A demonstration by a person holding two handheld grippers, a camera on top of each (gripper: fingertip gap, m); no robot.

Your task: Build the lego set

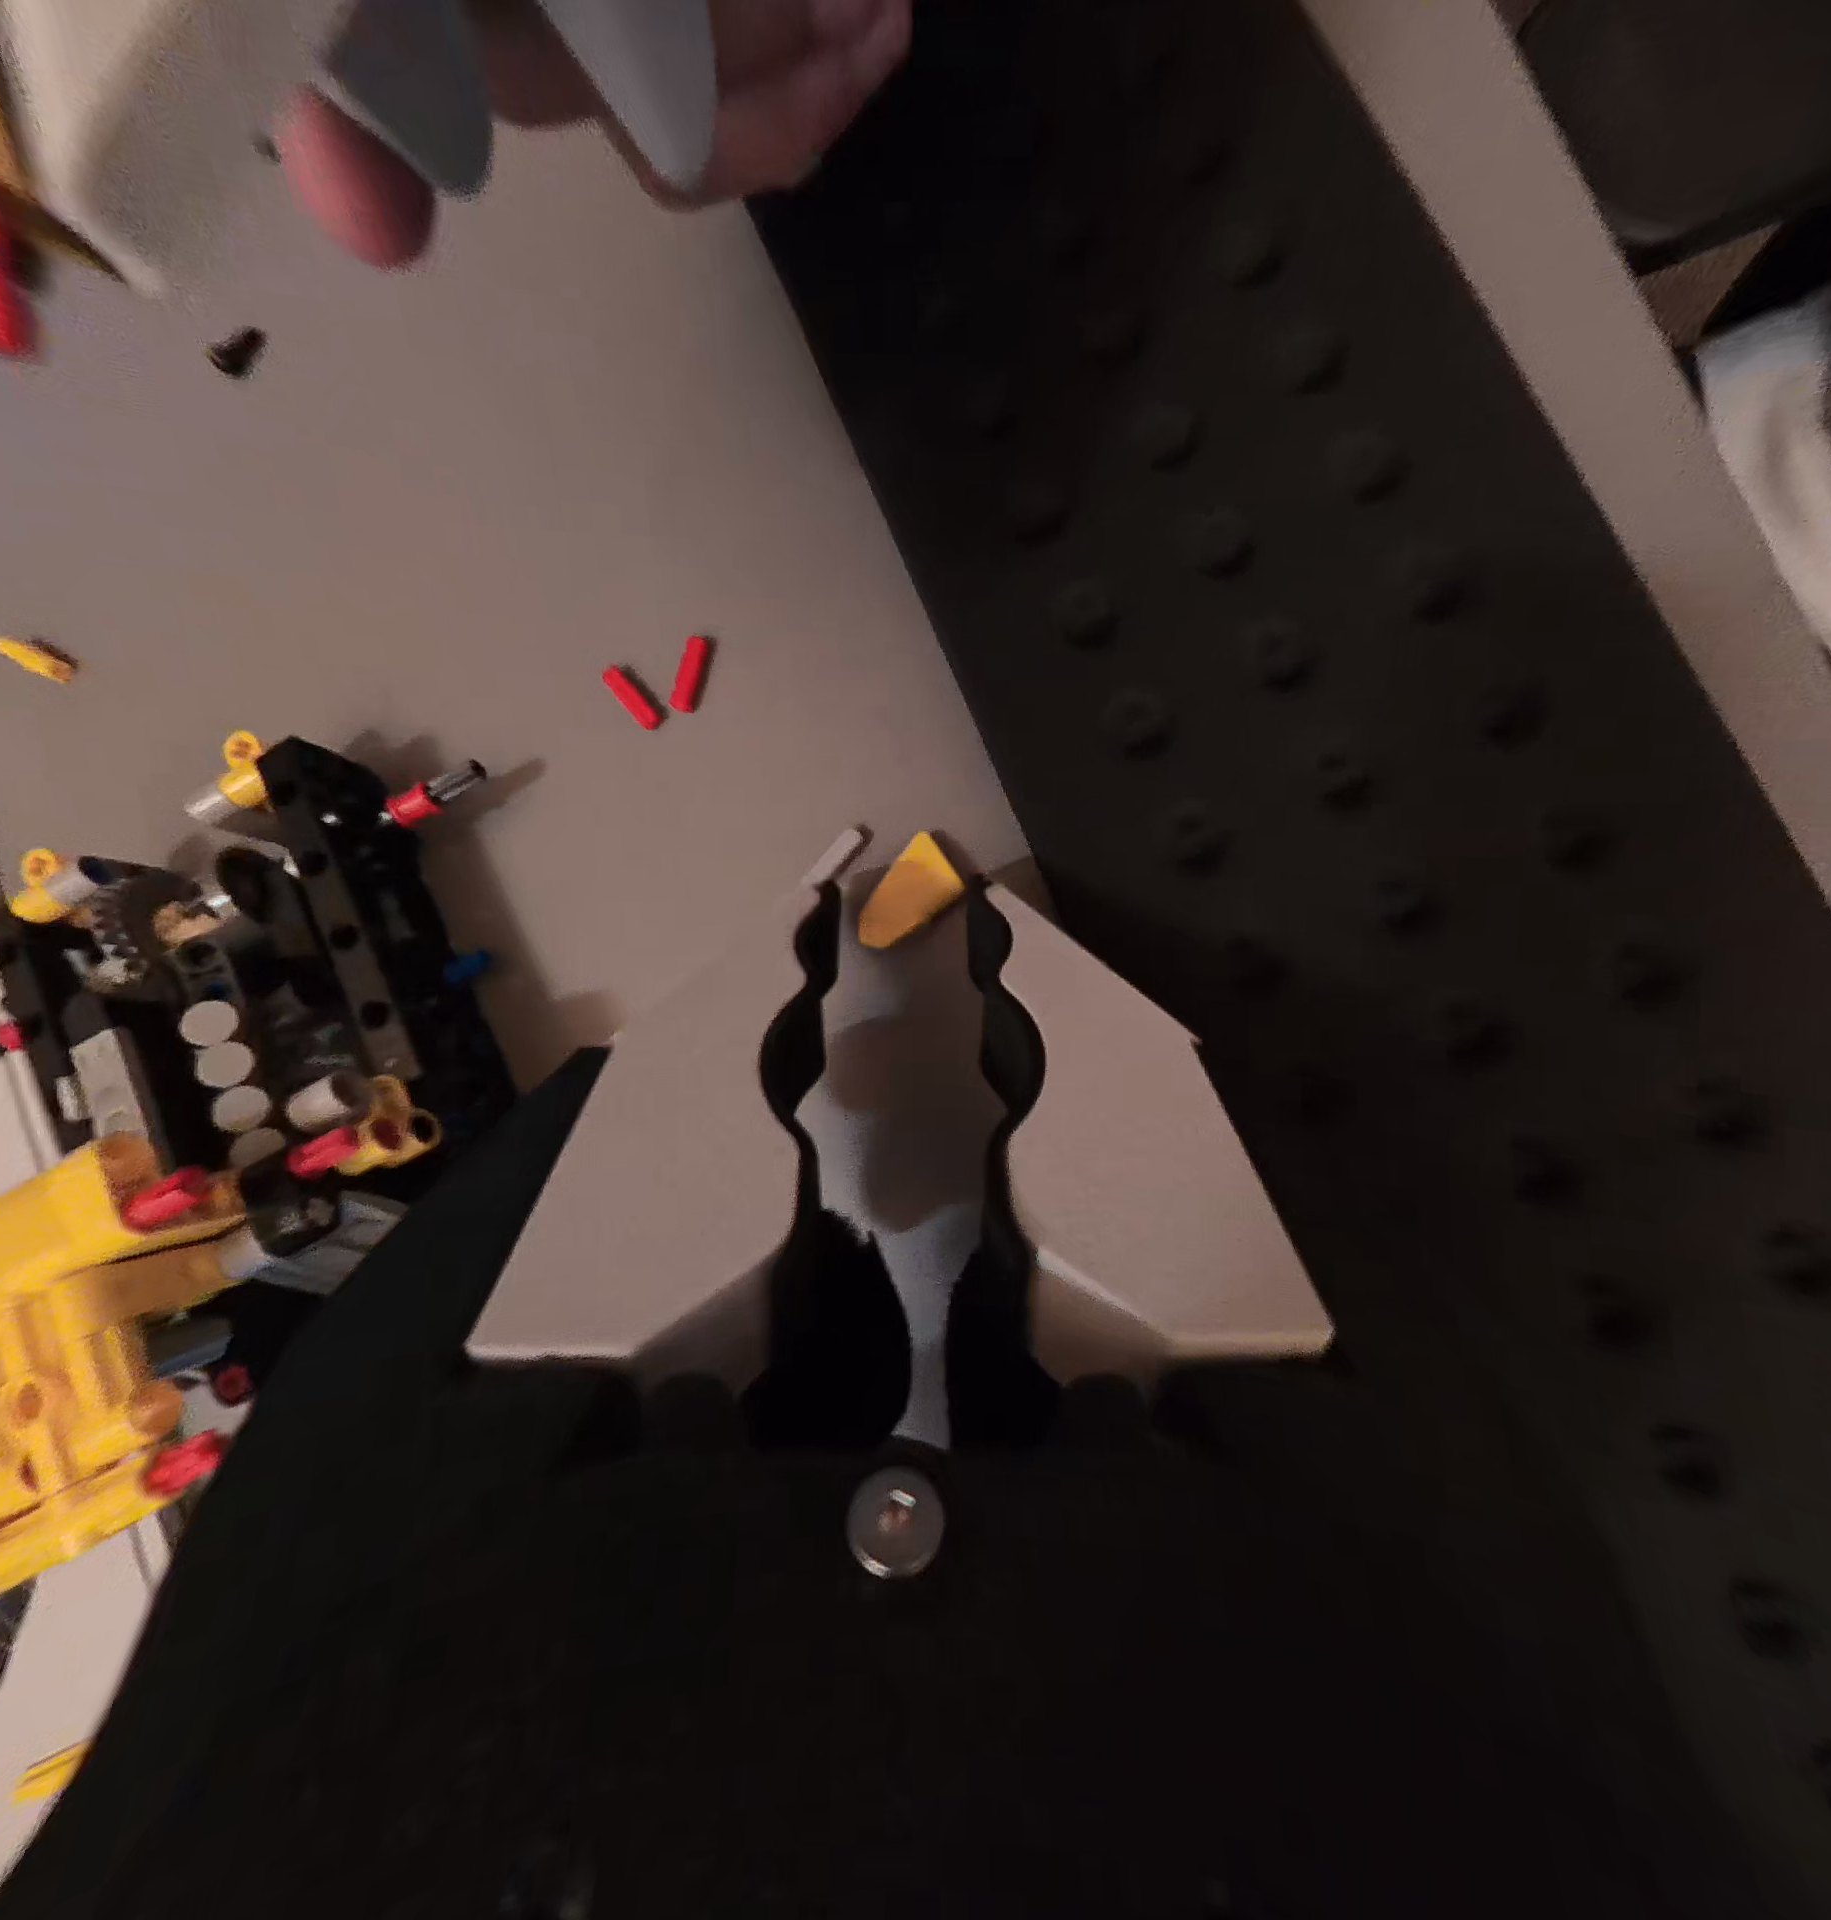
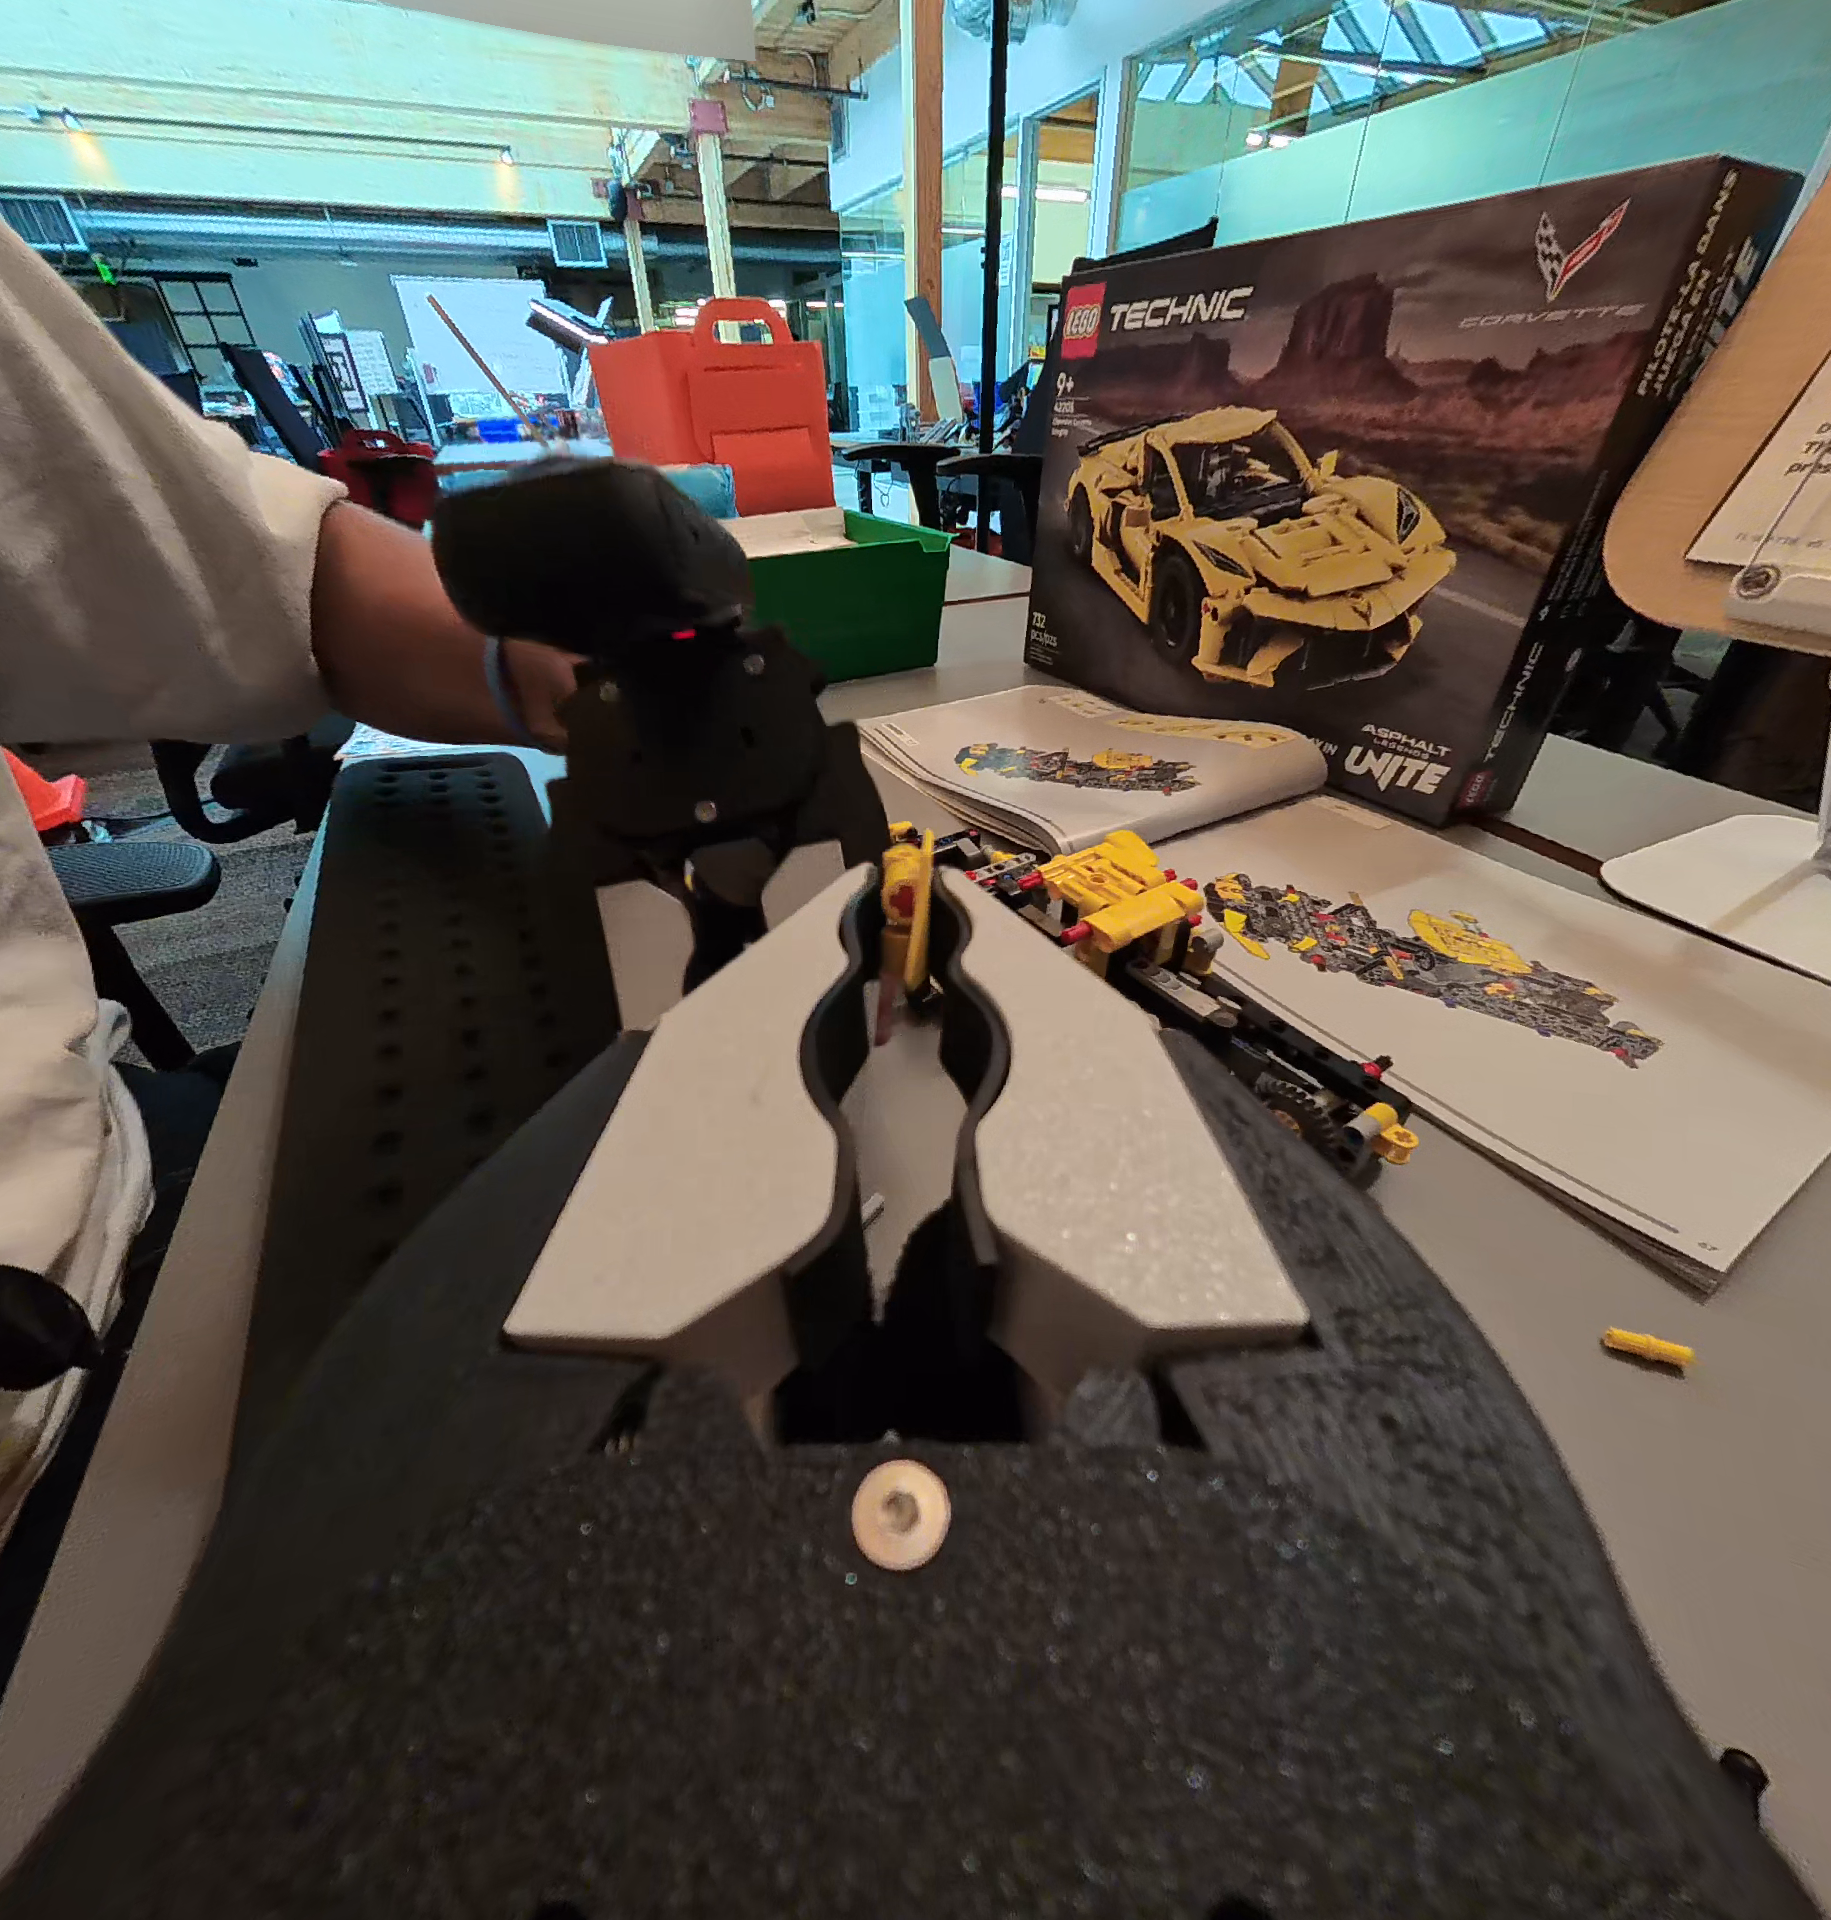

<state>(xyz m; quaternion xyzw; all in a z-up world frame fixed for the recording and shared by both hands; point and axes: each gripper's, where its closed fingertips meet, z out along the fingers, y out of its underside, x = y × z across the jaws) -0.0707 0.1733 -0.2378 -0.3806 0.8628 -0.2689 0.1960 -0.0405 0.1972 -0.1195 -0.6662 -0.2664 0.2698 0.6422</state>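
My left gripper (image 1: 903, 902) points down at the grey table, its tips closed on a small yellow wedge piece (image 1: 906, 894). A tiny grey piece (image 1: 836, 854) lies just past the tips. The black and yellow car chassis (image 1: 267, 987) lies to the left; it also shows in the right wrist view (image 2: 1150, 935). My right gripper (image 2: 906, 920) is shut on a small yellow sub-assembly with a dark red axle (image 2: 906, 925), held above the table. The left gripper (image 2: 682, 748), held by a hand, shows just beyond it.
A black perforated mat (image 1: 1306, 623) runs along the table's edge. Two red pins (image 1: 656, 681), a black pin (image 1: 236, 348) and yellow pins (image 1: 33, 657) (image 2: 1646, 1351) lie loose. Open instruction booklets (image 2: 1513, 997), the set's box (image 2: 1358, 468), a green bin (image 2: 859, 592) and a white stand base (image 2: 1742, 883) stand behind. From either gripper's tips it is about 20 cm to the black pin (image 1: 236, 348).
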